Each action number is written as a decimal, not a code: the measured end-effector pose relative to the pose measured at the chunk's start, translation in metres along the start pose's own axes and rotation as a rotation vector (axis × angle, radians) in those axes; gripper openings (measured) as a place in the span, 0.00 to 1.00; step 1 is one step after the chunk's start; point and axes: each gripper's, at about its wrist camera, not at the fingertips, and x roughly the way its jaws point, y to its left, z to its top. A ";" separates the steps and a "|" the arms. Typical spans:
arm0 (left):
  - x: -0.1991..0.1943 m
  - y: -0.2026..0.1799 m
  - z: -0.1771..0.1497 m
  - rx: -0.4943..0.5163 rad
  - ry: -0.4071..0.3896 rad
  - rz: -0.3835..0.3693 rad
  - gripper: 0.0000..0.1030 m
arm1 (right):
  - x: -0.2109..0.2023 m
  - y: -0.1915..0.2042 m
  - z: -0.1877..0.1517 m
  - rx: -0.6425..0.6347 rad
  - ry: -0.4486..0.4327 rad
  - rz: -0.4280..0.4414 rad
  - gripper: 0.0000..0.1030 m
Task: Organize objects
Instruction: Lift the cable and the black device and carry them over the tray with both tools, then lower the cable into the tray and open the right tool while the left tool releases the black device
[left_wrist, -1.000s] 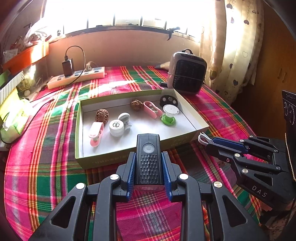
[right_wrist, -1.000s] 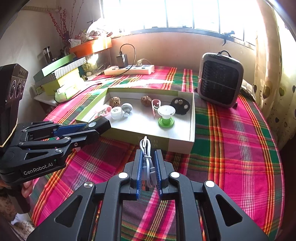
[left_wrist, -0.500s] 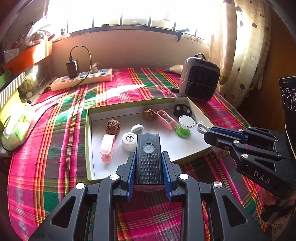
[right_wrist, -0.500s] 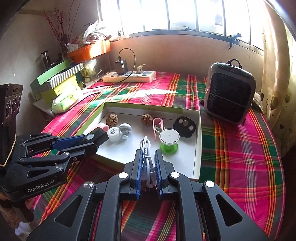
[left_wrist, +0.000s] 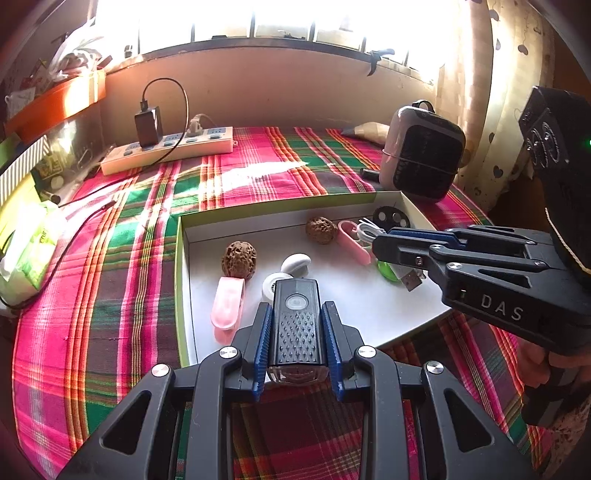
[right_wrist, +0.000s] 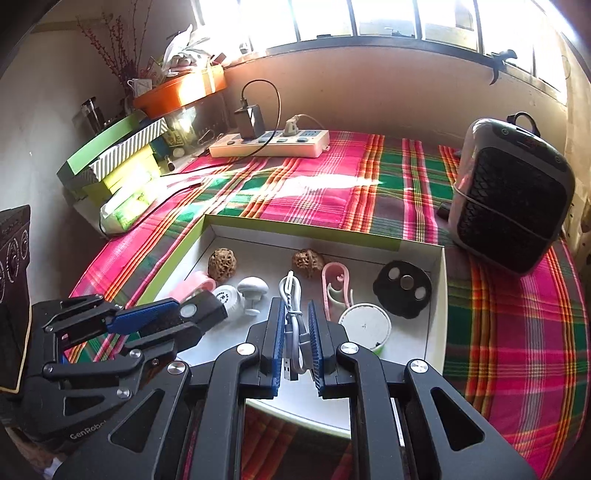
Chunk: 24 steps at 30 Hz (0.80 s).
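Brown walnuts (right_wrist: 221, 264) x2, pink clips (right_wrist: 335, 286) x2 in box (right_wrist: 303, 232)

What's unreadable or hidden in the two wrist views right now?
- Green spool base: left wrist view, mostly behind the right gripper.
- White USB cable: right wrist view, lower loop hidden between the pads.
- Black bike light: left wrist view, underside hidden; left gripper clamps it.
- Box: near wall hidden by both grippers.
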 end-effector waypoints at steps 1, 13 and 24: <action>0.001 0.000 0.001 0.002 0.000 -0.001 0.24 | 0.004 -0.001 0.003 0.003 0.007 0.006 0.13; 0.011 0.003 0.006 0.005 0.015 0.003 0.24 | 0.033 0.000 0.021 -0.015 0.060 0.023 0.14; 0.021 0.003 0.009 0.019 0.029 0.008 0.24 | 0.052 0.002 0.030 -0.047 0.107 0.044 0.14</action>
